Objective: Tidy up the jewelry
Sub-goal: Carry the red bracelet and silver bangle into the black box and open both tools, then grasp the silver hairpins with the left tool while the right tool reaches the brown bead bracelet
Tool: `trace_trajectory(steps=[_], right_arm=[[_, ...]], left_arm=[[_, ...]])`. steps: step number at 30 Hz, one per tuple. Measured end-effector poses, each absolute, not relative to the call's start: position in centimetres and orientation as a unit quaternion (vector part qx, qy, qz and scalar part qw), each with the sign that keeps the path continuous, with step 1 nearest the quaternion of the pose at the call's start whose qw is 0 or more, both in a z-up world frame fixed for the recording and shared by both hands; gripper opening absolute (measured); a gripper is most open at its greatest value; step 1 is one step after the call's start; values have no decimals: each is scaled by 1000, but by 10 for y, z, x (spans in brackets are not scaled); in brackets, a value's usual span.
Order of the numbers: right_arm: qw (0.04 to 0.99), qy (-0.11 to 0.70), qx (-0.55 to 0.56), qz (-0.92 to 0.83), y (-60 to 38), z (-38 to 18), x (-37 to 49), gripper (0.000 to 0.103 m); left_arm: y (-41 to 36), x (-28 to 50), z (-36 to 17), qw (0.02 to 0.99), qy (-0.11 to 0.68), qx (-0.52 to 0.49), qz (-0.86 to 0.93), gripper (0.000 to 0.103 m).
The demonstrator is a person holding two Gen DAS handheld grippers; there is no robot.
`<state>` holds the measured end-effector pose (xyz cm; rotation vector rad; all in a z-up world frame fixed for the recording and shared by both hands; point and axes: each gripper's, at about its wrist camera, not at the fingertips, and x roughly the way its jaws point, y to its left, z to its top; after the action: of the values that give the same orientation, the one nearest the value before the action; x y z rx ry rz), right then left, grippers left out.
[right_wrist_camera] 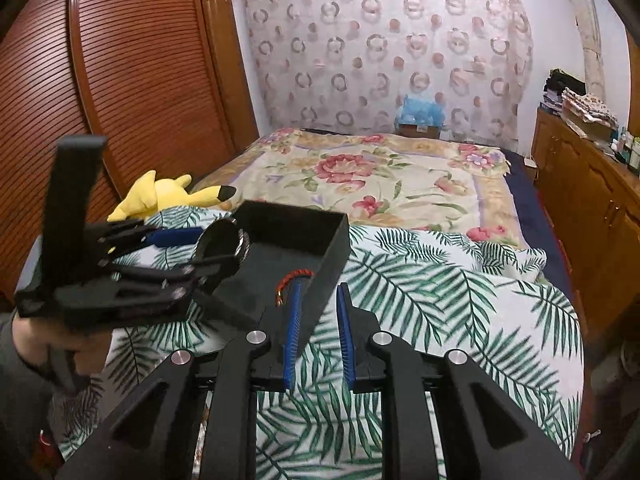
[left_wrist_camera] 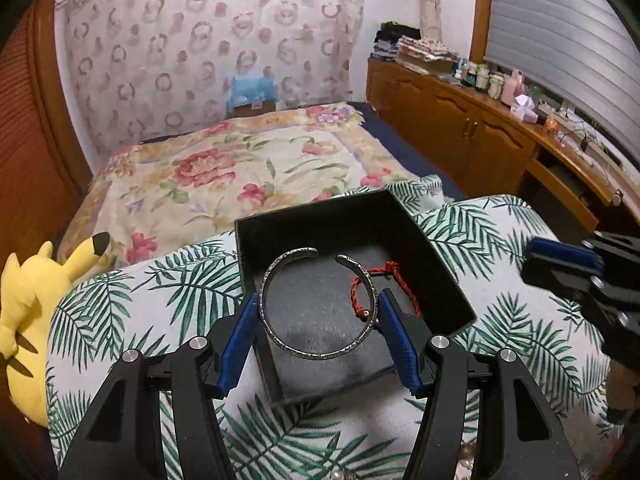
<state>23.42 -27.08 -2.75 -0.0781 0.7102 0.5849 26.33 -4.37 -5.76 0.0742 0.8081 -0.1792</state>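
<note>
- Bangle [left_wrist_camera: 316, 300]: silver, open-ended, held between the blue pads of the left gripper [left_wrist_camera: 318, 312], above the box's grey lining.
- Red cord [left_wrist_camera: 384, 284]: lying inside the box.
- Box [left_wrist_camera: 432, 256]: black, on palm-print cover [left_wrist_camera: 500, 280].
- Right gripper [right_wrist_camera: 318, 300]: jaws narrowed onto the box's near wall.

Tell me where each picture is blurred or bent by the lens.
Left wrist view: the silver bangle in the left gripper over the black box is sharp; the right gripper at the frame edge is softer; the window blind curves from fisheye. Right wrist view: the left gripper is motion-smeared; the wardrobe door bows; corners vignette black.
</note>
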Motion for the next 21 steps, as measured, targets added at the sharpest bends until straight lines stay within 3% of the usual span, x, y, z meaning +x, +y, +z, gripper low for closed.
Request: trace_trajectory(steps=[4, 6, 21], right_arm=[[894, 344, -43, 284, -274, -35, 224, 20], [893, 345, -43, 284, -275, -38, 220, 20], [884, 345, -58, 308, -263, -61, 156, 20]], left_arm=[[-49, 268, -62, 913, 397, 42, -82, 59], [-49, 267, -62, 914, 395, 39, -89, 71], [-36, 188, -44, 922, 367, 39, -120, 71]])
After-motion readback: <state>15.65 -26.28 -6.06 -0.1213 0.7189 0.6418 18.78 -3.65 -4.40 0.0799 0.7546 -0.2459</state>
